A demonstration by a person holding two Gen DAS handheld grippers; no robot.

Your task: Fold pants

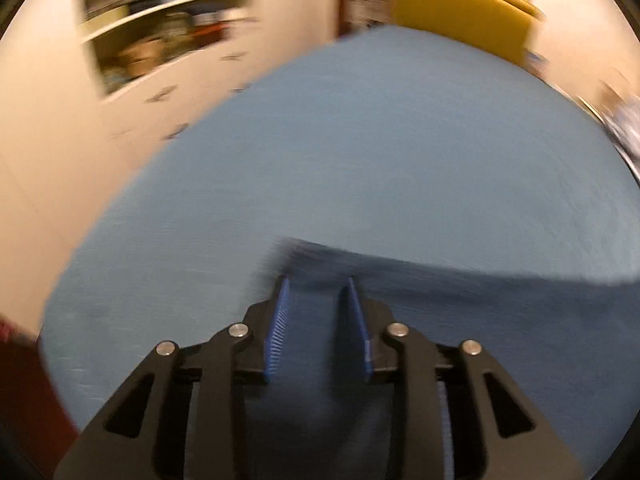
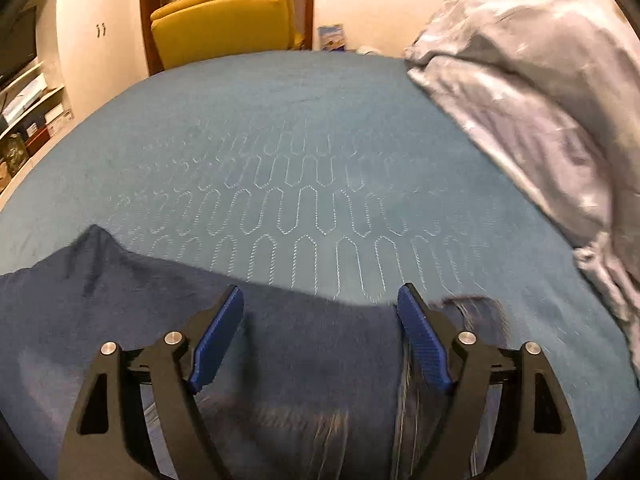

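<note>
We have the dark blue pants [image 2: 280, 344] lying on the bed [image 2: 304, 128] at its near edge, spread toward the near left corner, with a frayed hem [image 2: 472, 308] showing just beside the right claw [image 2: 320, 308]. That claw hangs released over the cloth, its blue pads [image 2: 420, 336] wide apart and gripping nothing. The left claw [image 1: 316, 292] is partly parted too, fingers on either side of the fabric edge, also holding nothing as far as we can tell; its view is smeared by motion, so whether the pads touch the cloth we cannot say.

Our main worry is a thin or mistaken pinch. The quilted blue bedspread [image 2: 280, 200] is close in colour to the pants, and a claw that closes too deep could gather the spread along with the denim and drag both. A pinch on the frayed threads alone would likely slip. With the left claw moving fast, it may overshoot the edge.

Around us, a rumpled grey duvet [image 2: 520, 92] is heaped along the right edge of the bed, well apart from the pants but limiting room on that side. A yellow chair [image 2: 224, 20] stands beyond the far edge, and shelves [image 1: 160, 24] line the wall to the left; neither interferes.
</note>
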